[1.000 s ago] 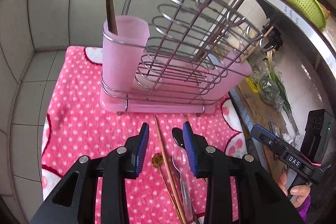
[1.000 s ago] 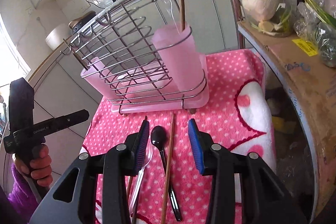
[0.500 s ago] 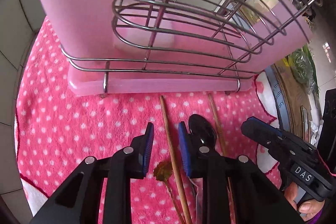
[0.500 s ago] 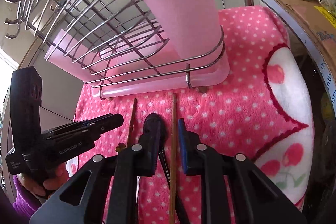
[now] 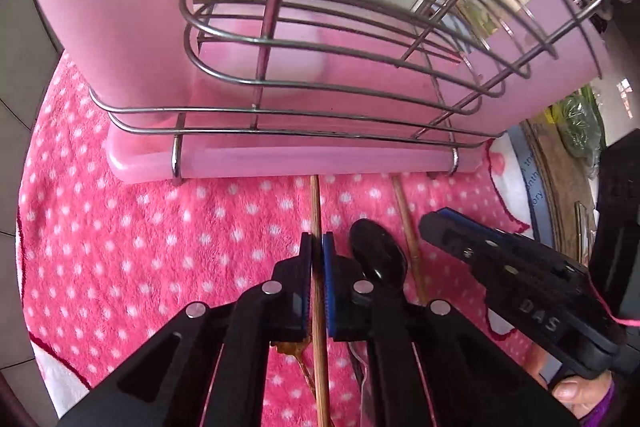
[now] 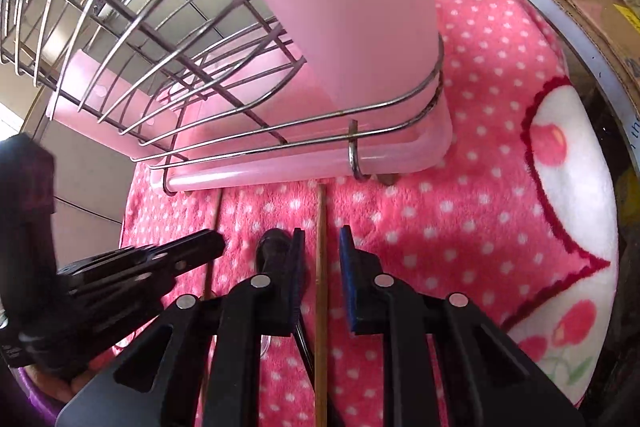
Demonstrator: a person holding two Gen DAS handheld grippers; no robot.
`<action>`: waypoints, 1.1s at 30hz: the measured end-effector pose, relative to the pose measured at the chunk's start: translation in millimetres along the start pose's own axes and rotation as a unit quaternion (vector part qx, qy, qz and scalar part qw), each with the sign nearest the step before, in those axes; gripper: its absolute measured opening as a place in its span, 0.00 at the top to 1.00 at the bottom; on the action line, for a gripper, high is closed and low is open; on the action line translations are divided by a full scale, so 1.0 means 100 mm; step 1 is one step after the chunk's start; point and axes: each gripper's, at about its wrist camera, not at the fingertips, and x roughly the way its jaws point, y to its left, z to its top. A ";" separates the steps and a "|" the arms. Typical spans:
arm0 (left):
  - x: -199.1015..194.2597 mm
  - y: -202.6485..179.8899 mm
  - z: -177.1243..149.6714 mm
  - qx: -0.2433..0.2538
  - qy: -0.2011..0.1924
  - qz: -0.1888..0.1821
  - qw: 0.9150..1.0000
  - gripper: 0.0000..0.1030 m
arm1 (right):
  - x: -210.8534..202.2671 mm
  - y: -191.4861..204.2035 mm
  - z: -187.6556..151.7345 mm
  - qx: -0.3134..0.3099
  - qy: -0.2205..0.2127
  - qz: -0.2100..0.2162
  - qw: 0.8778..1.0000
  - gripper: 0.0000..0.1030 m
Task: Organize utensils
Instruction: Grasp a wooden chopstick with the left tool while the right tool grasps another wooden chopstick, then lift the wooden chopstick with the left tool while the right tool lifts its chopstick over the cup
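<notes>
Wooden chopsticks are bracketed lengthwise on the pink cloth: one chopstick is being clamped by the closing left gripper, while another is straddled, ungripped, between the right gripper fingers.

A fluffy pink fleece cloth with white dots covers the surface, its pile soft and matt. On it stands a rack of shiny bare steel wire over a frosted, semi-translucent pink plastic tray. Near it lie thin matt wooden chopsticks and a glossy black plastic spoon. At the far right sits matt brown cardboard.
</notes>
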 end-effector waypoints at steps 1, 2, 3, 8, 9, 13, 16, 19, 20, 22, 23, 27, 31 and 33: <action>-0.05 0.01 -0.01 -0.003 -0.005 -0.007 1.000 0.95 | 0.04 0.01 0.01 0.000 0.004 -0.004 1.000 0.83; -0.10 0.01 -0.04 -0.003 -0.009 -0.012 1.000 0.95 | 0.06 0.01 0.01 0.001 0.006 -0.009 1.000 0.83; -0.13 0.00 -0.06 0.000 -0.013 -0.016 1.000 0.95 | 0.09 0.02 0.02 0.000 0.006 -0.014 1.000 0.83; -0.31 0.02 -0.20 0.007 -0.035 -0.025 0.999 0.95 | 0.20 0.10 0.02 -0.014 0.006 -0.039 0.999 0.83; -0.33 0.02 -0.22 0.005 -0.038 -0.029 0.999 0.95 | 0.21 0.12 0.02 -0.016 0.004 -0.044 0.999 0.83; -0.51 0.14 -0.27 -0.004 -0.052 -0.041 0.998 0.95 | 0.22 0.19 0.01 -0.032 -0.002 -0.069 0.997 0.93; -0.67 0.21 -0.34 -0.007 -0.068 -0.048 0.997 0.96 | 0.13 0.17 -0.01 -0.015 -0.015 -0.049 0.999 0.95; -0.82 0.25 -0.35 -0.008 -0.083 -0.050 0.995 0.95 | -0.14 0.11 -0.09 -0.006 -0.045 -0.027 0.999 0.95; -0.87 0.27 -0.36 -0.008 -0.088 -0.054 0.995 0.95 | -0.24 0.10 -0.11 -0.004 -0.055 -0.022 0.998 0.95; -0.99 0.31 -0.37 -0.008 -0.100 -0.061 0.993 0.96 | -0.44 0.10 -0.19 -0.006 -0.078 -0.014 0.997 0.95; -1.06 0.34 -0.37 -0.007 -0.106 -0.065 0.992 0.96 | -0.54 0.08 -0.22 -0.005 -0.088 -0.013 0.996 0.95; -1.33 0.38 -0.40 -0.003 -0.138 -0.061 0.989 0.95 | -0.90 0.03 -0.33 0.000 -0.130 0.003 0.991 0.95; -1.56 0.41 -0.47 -0.001 -0.161 -0.063 0.985 0.96 | -1.17 -0.03 -0.46 0.001 -0.163 0.018 0.986 0.95; -1.62 0.36 -0.47 0.001 -0.172 -0.064 0.983 0.95 | -1.31 -0.03 -0.50 0.001 -0.179 0.022 0.984 0.95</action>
